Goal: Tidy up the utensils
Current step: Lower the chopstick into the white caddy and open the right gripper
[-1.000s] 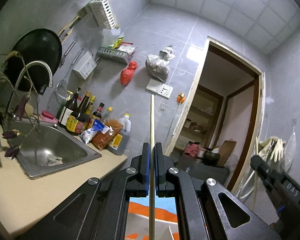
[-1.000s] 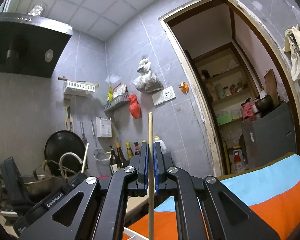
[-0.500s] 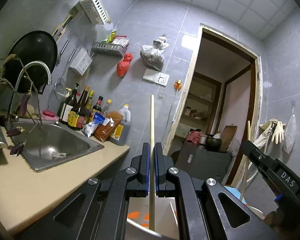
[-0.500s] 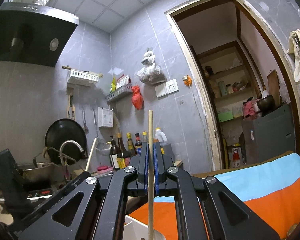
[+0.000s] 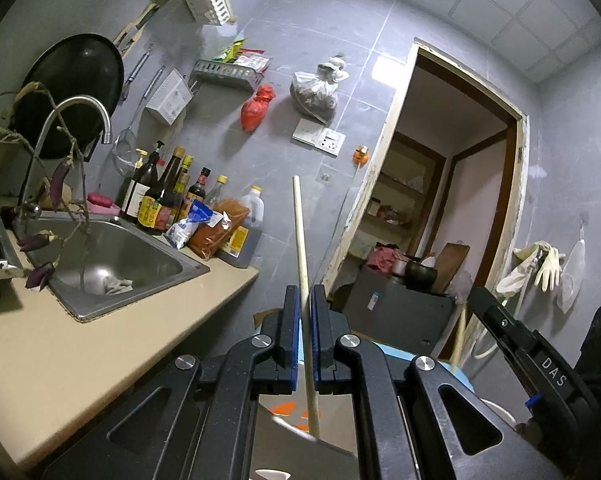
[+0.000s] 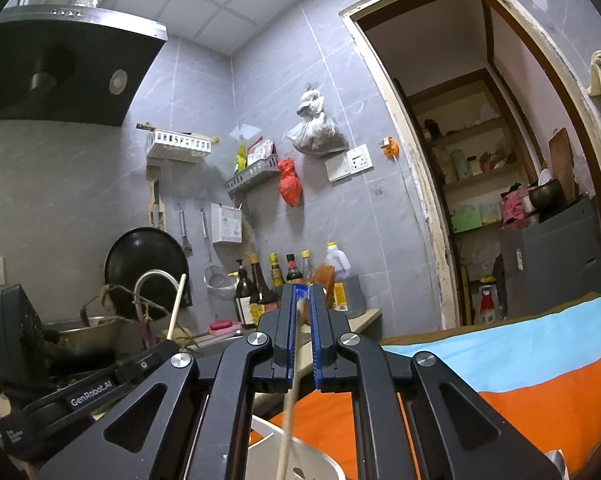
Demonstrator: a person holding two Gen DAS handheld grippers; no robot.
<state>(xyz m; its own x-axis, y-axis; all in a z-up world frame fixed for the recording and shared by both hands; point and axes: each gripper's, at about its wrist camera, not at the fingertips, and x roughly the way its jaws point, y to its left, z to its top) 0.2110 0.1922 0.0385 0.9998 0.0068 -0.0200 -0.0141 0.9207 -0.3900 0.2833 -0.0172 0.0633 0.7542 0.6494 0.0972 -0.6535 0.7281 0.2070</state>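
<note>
A pale wooden chopstick (image 5: 300, 240) stands between the blue pads of my left gripper (image 5: 306, 292), which is shut on it. The stick leans left at the top, and its lower end reaches down into a white holder (image 5: 288, 430). My right gripper (image 6: 303, 292) has its jaws slightly parted. A second chopstick (image 6: 290, 400) is blurred and slanted between them, with its top down at the pads, a gap to the right pad and its lower end in the white perforated holder (image 6: 300, 456). The two grippers are side by side, the right gripper's body (image 5: 540, 364) showing at the left view's right edge.
A steel sink (image 5: 112, 256) with a curved tap is set in the beige counter (image 5: 60, 360) on the left. Sauce bottles (image 5: 160, 200) stand behind it. An orange and blue cloth (image 6: 500, 360) lies under the holder. An open doorway (image 5: 440, 220) is ahead.
The right chopstick has slid down between the right jaws, which parted a little. The left chopstick has tipped from upright to leaning left. Both views have swung slightly.
</note>
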